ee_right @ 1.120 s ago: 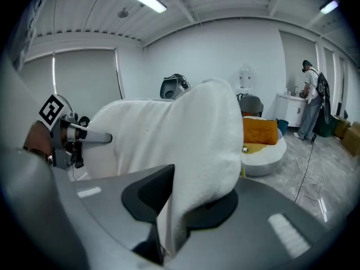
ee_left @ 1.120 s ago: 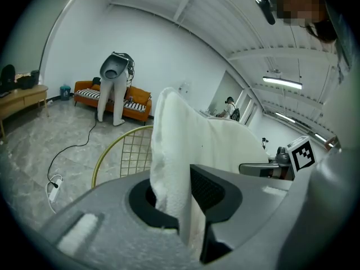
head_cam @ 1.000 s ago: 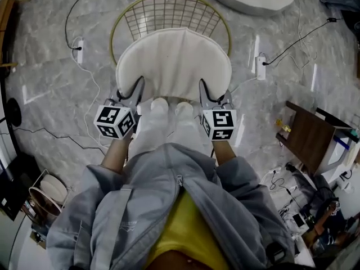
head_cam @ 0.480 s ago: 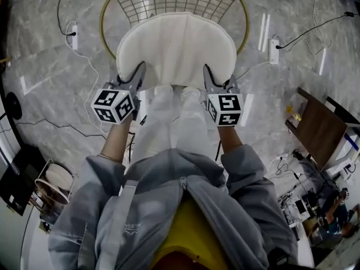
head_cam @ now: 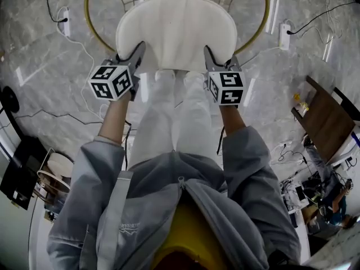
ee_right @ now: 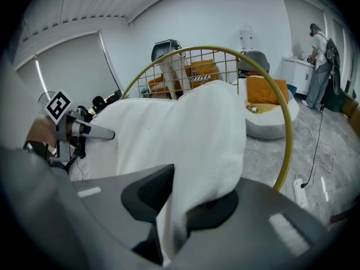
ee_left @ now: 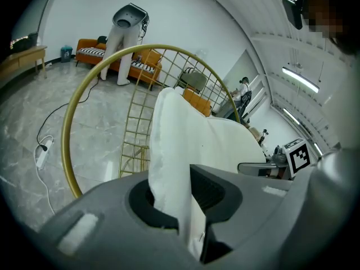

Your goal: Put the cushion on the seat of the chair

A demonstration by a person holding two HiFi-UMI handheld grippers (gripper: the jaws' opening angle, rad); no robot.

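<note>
Under the head camera, the white cushion (head_cam: 175, 32) is sitting within the gold hoop of the chair (head_cam: 90, 30); whether it is touching the seat cannot be told. Marble floor (head_cam: 45, 89) is lying open on both sides, with a power strip (head_cam: 65, 22) at the left and a wooden table (head_cam: 323, 117) well apart at the right. Both forearms are reaching forward and down. The left gripper (head_cam: 136, 54) and right gripper (head_cam: 209, 56) are gripping the cushion's near corners, their cubes showing black-and-white square markers. Print on the grey jacket (head_cam: 129, 228) is too small to read.

Left gripper view: the left gripper (ee_left: 180, 207) is pinching a fold of the cushion's edge, with the wire chair back behind.

Right gripper view: the right gripper (ee_right: 174, 207) is clamping the opposite edge, with the hoop curving at the right.
</note>
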